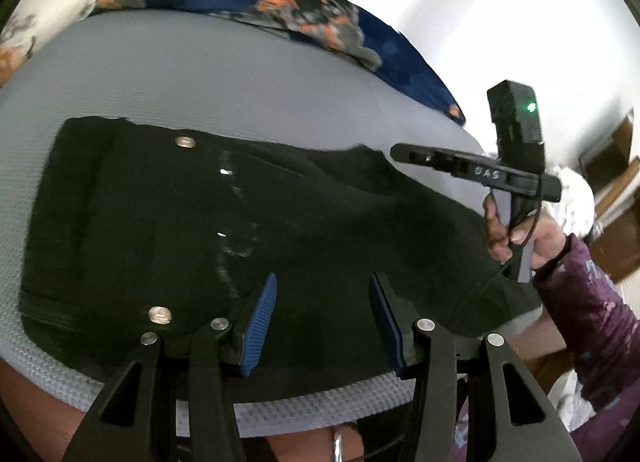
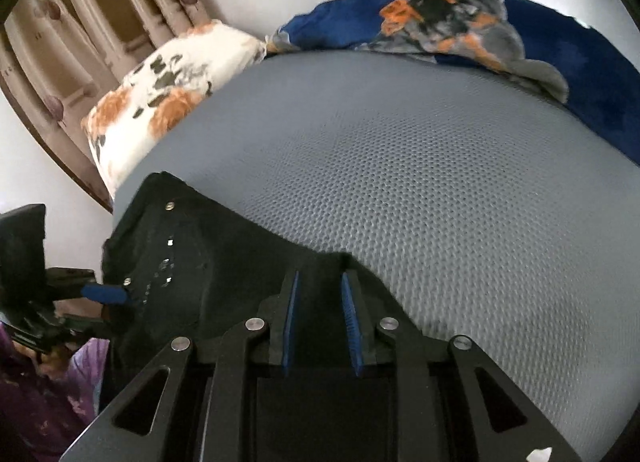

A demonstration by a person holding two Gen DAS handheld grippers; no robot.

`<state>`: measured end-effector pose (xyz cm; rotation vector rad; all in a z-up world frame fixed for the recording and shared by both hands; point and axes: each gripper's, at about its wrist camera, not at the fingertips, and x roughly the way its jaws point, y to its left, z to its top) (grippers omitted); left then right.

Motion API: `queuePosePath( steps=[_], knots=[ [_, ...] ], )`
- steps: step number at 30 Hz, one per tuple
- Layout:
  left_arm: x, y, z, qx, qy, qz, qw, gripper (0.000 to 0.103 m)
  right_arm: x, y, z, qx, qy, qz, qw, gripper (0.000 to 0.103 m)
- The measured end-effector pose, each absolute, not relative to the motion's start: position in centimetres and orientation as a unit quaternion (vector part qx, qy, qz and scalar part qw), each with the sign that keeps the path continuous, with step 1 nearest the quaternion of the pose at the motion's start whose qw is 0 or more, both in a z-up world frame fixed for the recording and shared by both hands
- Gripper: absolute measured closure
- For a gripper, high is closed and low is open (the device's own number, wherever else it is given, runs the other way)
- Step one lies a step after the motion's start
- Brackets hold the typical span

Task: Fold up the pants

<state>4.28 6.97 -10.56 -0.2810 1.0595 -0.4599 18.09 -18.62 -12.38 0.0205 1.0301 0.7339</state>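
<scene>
Black pants (image 1: 200, 230) with metal buttons lie flat on the grey mattress (image 1: 200, 74), waist end to the left. My left gripper (image 1: 322, 286) is open and empty, its blue pads just above the near edge of the pants. My right gripper (image 2: 322, 282) is open, its pads over the black cloth (image 2: 224, 262) at its right part, not closed on it. The right gripper also shows in the left wrist view (image 1: 472, 168), held in a hand over the pants' far right part. The left gripper's blue pad shows in the right wrist view (image 2: 104, 293).
A blue blanket with orange and grey flowers (image 1: 304, 10) lies along the far side of the mattress. A white floral pillow (image 2: 160, 98) lies at the far left by the curtains (image 2: 92, 18). Wooden furniture (image 1: 616, 198) stands at the right. The mattress edge (image 1: 320, 402) is near me.
</scene>
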Motion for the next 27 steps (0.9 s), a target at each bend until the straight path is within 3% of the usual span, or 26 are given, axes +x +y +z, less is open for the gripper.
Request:
queuePosePath(
  steps=[9,13,17,27],
  knots=[
    [4.5,10.3,-11.3,-0.156,0.508,-0.181,0.828,0.053,19.6,-17.0,-14.3,-0.028,0.528,0.363,0.767,0.081],
    [5.0,10.5,-11.6,-0.157,0.512,-0.171,0.827,0.053,19.8,-16.5,-14.4,-0.057,0.530,0.376,0.758,0.085],
    [4.8,11.1,-11.6,-0.160,0.513,-0.161,0.828,0.053,20.0,-16.5,-14.1,-0.054,0.509,0.372,0.775,0.095],
    [4.5,13.5,-10.6,-0.171,0.498,-0.122,0.842,0.046,20.2,-18.4,-15.0,0.017,0.468,0.318,0.824,0.100]
  ],
)
